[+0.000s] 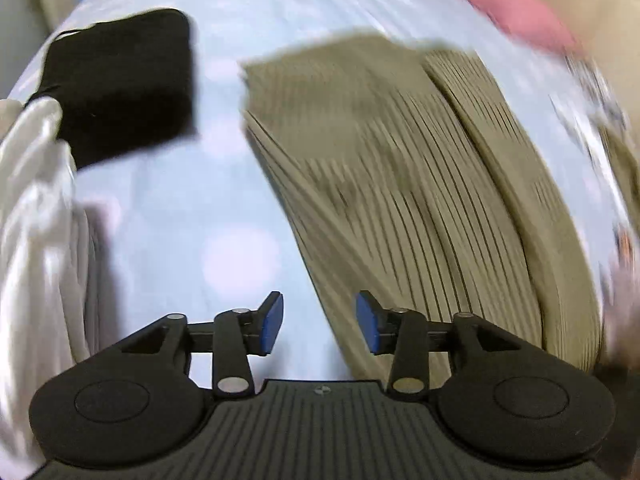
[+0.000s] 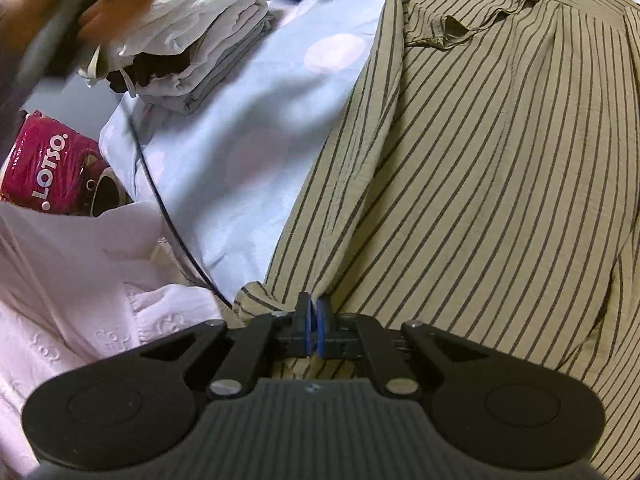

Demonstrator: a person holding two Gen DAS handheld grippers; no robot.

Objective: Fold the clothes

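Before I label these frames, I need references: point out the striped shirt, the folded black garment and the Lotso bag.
striped shirt [image 2: 500, 168]: right wrist view, on the flat striped body.
folded black garment [image 1: 124, 84]: left wrist view, on the middle of its top face.
Lotso bag [image 2: 48, 168]: right wrist view, on the magenta printed side.

left view smeared by blur — striped shirt [image 1: 400, 184] cut off at the right edge.

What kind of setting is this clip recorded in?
Most likely a bedroom, on a bed: a light blue dotted sheet lies under the striped shirt, with a stack of folded laundry beside it.
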